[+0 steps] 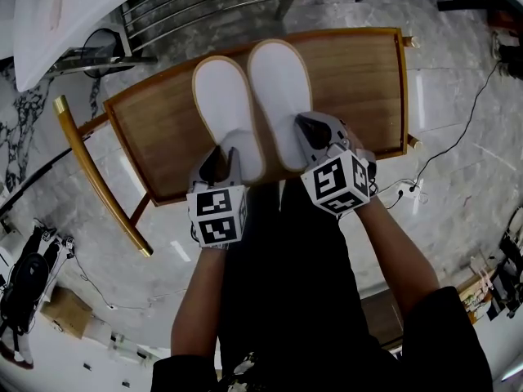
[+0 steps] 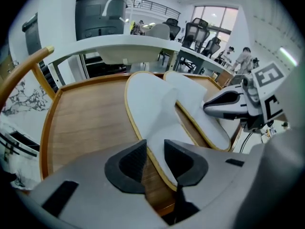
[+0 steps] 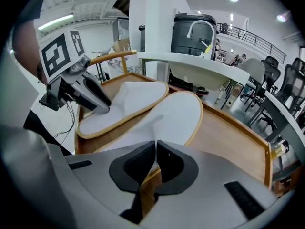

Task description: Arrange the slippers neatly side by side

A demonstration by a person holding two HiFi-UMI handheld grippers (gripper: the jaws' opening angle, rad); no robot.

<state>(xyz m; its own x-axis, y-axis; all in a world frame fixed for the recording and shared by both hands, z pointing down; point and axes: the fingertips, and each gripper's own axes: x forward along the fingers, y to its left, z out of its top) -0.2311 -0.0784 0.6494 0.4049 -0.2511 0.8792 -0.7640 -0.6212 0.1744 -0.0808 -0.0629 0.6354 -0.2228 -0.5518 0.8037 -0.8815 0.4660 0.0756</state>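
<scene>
Task things: left slipper (image 1: 225, 109) and right slipper (image 1: 282, 96) are lying flat on the wooden seat (image 1: 364, 80), toes pointing far, heels sitting at the near edge
Spacing: inner edges are touching toward the toes and parting a little toward the heels; the right one is sitting slightly farther
Left gripper (image 2: 155, 150): jaws are standing part-way apart and pinching the left slipper's heel rim, which is filling the gap
Right gripper (image 3: 156, 149): jaws are nearly meeting, clamping a thin fold of the right slipper's near end
Why the heels: judging that a hold at each near end is letting both hands steer the pair into line without crossing
Containers: none proper; the rimmed seat is acting as the tray, carrying only the two slippers
Progress: judging the pair as nearly squared, fine evening remaining
</scene>
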